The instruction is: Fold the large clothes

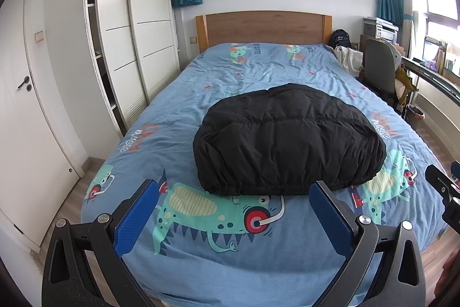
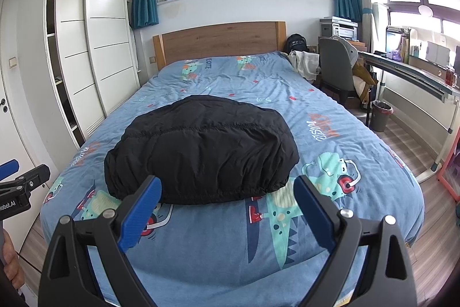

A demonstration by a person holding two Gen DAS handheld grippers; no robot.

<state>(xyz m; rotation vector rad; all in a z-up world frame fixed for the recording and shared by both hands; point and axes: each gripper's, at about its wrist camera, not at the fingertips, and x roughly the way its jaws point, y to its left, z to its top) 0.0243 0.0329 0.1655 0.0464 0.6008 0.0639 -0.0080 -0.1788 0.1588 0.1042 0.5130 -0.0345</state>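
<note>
I am holding my left gripper (image 1: pixel 234 189) wide open above the blue bed (image 1: pixel 201 263); a puffy black jacket (image 1: pixel 287 137) is lying folded just past its blue fingers (image 1: pixel 135 217); nothing is touching them.

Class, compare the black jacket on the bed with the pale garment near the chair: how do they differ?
The black jacket is dark, puffy and folded into a compact bundle mid-bed; the pale garment is light, thin-looking and lies crumpled at the bed's far corner beside the chair. Neither is held by a gripper.
</note>
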